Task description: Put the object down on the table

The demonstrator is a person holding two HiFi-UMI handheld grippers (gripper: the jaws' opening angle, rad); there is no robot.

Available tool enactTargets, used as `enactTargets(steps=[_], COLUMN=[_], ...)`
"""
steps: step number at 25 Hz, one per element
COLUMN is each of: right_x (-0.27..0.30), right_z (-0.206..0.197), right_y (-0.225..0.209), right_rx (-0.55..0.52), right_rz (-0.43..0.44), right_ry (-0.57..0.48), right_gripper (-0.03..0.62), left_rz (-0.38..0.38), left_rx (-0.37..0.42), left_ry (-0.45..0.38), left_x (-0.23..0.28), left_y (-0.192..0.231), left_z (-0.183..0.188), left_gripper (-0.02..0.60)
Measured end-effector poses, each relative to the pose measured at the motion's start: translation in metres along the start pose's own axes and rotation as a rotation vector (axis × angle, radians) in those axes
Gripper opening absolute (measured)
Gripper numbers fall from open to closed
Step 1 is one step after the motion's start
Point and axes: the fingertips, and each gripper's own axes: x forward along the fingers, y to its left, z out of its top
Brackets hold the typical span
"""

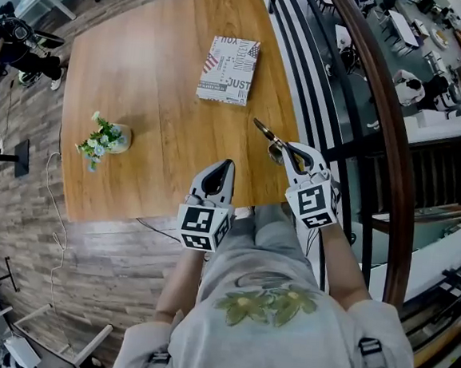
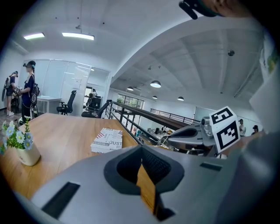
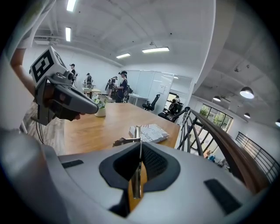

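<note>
Wooden tabletop (image 1: pixel 155 132) beside a dark curved mezzanine railing (image 1: pixel 379 136). Right gripper (image 1: pixel 288 154) at the near right corner, jaws pinched tight on a thin silvery metal utensil (image 1: pixel 265 132) jutting out over the wood. Left gripper (image 1: pixel 224 168) just left of it at the near edge, jaws together, nothing between. Farther off, a flat white printed box (image 1: pixel 228 69). Far left, a small white pot of flowers (image 1: pixel 110 138).

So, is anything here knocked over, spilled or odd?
Nothing stands out. The rectangular printed box lies flat on the wooden table, the small pale flower vase stands upright, and the right gripper holds a thin metal utensil.
</note>
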Motion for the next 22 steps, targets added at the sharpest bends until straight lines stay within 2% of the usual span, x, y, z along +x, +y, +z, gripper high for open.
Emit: enactTargets(steps=[22], right_x=[0.036], right_z=[-0.051], right_y=[0.019], right_rx=[0.005], right_rz=[0.086], right_ry=[0.114], right_gripper=[0.014], left_rz=[0.013], left_rx=[-0.011], left_ry=[0.054], left_x=[0.014], left_y=[0.006], left_z=[-0.023], left_gripper=[0.014])
